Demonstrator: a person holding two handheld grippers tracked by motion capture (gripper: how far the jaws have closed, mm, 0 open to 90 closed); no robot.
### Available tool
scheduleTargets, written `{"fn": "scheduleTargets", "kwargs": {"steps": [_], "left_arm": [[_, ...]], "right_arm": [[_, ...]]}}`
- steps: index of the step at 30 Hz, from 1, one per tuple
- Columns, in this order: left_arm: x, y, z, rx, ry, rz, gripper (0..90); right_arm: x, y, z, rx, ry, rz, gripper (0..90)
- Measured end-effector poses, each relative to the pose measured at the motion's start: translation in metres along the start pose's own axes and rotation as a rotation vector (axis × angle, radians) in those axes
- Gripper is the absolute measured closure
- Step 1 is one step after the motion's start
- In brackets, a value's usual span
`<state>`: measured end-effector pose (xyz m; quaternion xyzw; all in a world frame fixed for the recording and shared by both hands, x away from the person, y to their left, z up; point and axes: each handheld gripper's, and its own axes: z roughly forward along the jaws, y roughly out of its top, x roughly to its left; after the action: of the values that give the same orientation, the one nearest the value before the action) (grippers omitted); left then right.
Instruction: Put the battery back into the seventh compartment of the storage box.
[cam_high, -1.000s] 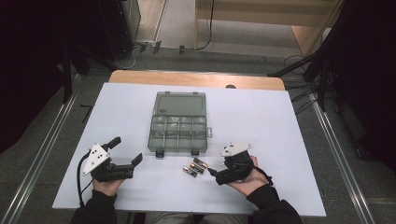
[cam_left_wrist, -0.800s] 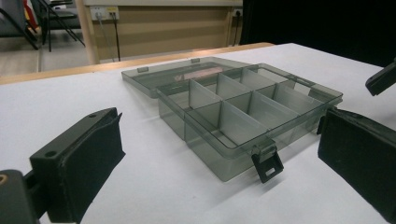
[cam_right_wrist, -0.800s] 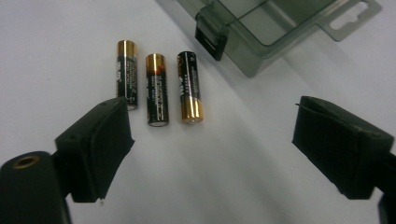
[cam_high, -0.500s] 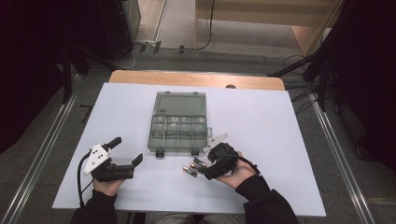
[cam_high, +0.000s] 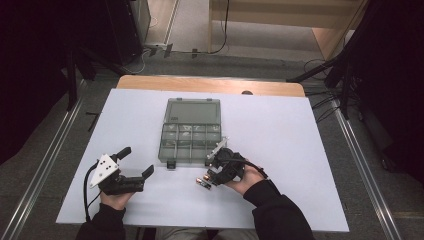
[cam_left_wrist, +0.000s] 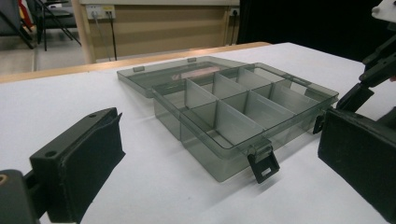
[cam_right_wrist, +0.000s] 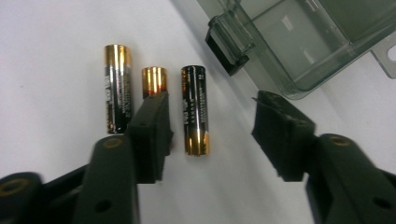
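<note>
Batteries (cam_right_wrist: 154, 100), three side by side, lie on the white counter (cam_high: 300, 150) just near of the organizer box (cam_high: 191, 135). One sits between the right tool's (cam_right_wrist: 210, 121) jaws, which have just been closing yet stay apart, untouching. Far left, the left tool (cam_high: 135, 162) rests released, jaws wide.

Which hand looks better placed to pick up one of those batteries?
The right. Its tongs have just been closing around the nearest battery, which lies between them untouched. The left tongs sit open, apart from the batteries, facing the compartment box.
</note>
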<state>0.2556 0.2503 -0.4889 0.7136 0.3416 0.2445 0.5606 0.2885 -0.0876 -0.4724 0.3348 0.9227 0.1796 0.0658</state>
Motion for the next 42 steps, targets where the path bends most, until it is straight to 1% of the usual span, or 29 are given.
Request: {"fn": "scheduleTargets", "kwargs": {"steps": [2,6,7,8,9,11,13,14,19,25,27,32,36,38,40,42], "left_arm": [[0.0,0.0,0.0,-0.001,0.0,0.001,0.0],[0.001,0.0,0.0,-0.003,0.003,-0.005,0.0],[0.001,0.0,-0.001,-0.003,0.002,-0.006,0.0],[0.001,0.0,0.0,-0.004,0.002,-0.006,0.0],[0.0,0.0,0.0,-0.003,0.001,-0.005,0.0],[0.0,0.0,0.0,-0.005,-0.002,-0.004,0.0],[0.0,0.0,0.0,-0.004,-0.003,-0.001,0.0],[0.0,0.0,0.0,-0.003,-0.003,0.001,0.0],[0.0,0.0,0.0,-0.005,-0.003,0.003,0.0],[0.0,0.0,0.0,-0.004,-0.004,0.002,0.0],[0.0,0.0,0.0,-0.005,-0.004,0.001,0.0],[0.0,0.0,0.0,-0.005,-0.004,0.0,0.0],[0.0,0.0,0.001,-0.001,-0.004,0.0,0.0],[0.0,0.0,0.001,-0.002,-0.004,0.0,0.0],[0.0,0.0,0.001,-0.004,-0.005,-0.003,0.0],[0.0,0.0,0.001,-0.002,-0.005,-0.002,0.0]], "right_arm": [[-0.001,0.001,0.002,0.001,0.0,-0.005,52.3],[-0.002,0.003,0.006,0.04,0.018,0.013,58.0],[-0.003,0.004,0.007,0.046,0.026,0.009,59.9],[-0.003,0.006,0.008,0.068,0.03,0.017,65.3],[-0.003,0.006,0.008,0.068,0.03,0.017,65.3],[-0.002,0.007,0.008,0.087,0.021,0.003,70.4],[0.001,0.009,0.011,0.116,0.008,-0.005,73.7],[0.002,0.011,0.011,0.122,0.002,-0.003,76.8],[0.007,0.015,0.01,0.156,-0.026,0.001,78.0],[0.008,0.015,0.009,0.157,-0.028,-0.014,78.0],[0.008,0.014,0.006,0.145,-0.018,-0.005,78.0],[0.009,0.016,-0.001,0.12,-0.006,-0.013,78.0],[0.011,0.019,-0.008,0.102,-0.004,-0.006,78.0],[0.011,0.021,-0.011,0.089,0.0,-0.008,78.0],[0.012,0.023,-0.016,0.071,0.006,0.004,78.0],[0.012,0.025,-0.019,0.054,0.011,0.006,78.0]]}}
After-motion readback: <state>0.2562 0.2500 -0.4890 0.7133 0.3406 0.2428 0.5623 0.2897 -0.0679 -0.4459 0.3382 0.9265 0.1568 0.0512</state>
